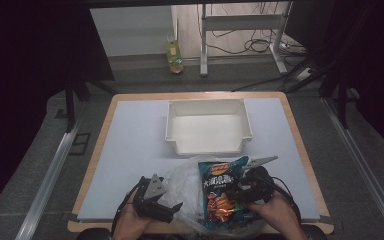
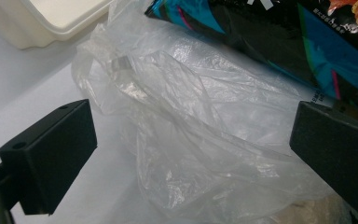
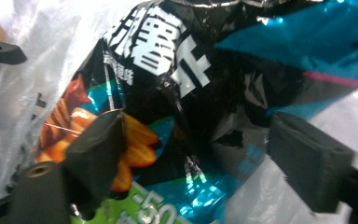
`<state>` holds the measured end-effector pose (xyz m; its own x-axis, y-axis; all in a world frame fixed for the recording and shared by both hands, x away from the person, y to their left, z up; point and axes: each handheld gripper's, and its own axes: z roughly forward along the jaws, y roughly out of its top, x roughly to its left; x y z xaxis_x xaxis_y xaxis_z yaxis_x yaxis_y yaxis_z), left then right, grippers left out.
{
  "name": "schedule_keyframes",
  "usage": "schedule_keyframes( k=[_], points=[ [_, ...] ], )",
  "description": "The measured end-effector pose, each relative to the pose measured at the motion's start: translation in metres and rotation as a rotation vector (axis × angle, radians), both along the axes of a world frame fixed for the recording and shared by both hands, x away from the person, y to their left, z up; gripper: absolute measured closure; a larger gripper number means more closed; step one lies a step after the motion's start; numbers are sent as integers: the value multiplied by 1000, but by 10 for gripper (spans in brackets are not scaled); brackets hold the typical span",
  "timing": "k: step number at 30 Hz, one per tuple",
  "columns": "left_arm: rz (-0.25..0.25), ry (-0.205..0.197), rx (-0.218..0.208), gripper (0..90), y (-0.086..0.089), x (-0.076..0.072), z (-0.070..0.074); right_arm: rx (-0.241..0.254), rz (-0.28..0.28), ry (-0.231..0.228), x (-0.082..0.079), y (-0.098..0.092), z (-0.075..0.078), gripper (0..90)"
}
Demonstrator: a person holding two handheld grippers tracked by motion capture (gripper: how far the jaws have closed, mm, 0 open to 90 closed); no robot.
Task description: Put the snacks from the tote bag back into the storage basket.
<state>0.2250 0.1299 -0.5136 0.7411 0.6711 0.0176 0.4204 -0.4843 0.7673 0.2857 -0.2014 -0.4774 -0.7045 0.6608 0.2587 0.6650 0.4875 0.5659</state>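
A teal and black chip bag [image 1: 222, 192] lies at the table's near edge, partly on a crumpled clear plastic bag [image 1: 182, 182]. My left gripper [image 1: 176, 208] is at the plastic bag's left side. In the left gripper view its jaws [image 2: 191, 149] stand wide open, with the clear plastic bag [image 2: 191, 116] bulging between them and no pad touching it. The chip bag [image 2: 270, 32] lies behind the plastic. My right gripper [image 1: 240, 192] hovers over the chip bag's right half. In the right gripper view that gripper [image 3: 200, 158] is open, its pads apart above the chip bag [image 3: 177, 84].
A white rectangular tray [image 1: 207, 103] stands mid-table beyond the bags, and its corner shows in the left gripper view [image 2: 51, 18]. The white mat has a wooden border [image 1: 105, 125]. On the floor past the table stand a yellow bottle [image 1: 175, 55] and a desk frame.
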Motion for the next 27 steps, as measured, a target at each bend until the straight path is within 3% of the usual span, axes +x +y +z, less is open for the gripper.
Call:
schedule_keyframes(
  k=[11,15,27],
  points=[
    [-4,-2,8,4,-1,0,0,132,37,88,3,-14,-1,746],
    [-3,-3,7,4,-1,0,0,165,53,66,1,-16,2,856],
    [-4,11,19,4,-2,1,-2,216,91,-29,-12,-17,26,888]
  ],
)
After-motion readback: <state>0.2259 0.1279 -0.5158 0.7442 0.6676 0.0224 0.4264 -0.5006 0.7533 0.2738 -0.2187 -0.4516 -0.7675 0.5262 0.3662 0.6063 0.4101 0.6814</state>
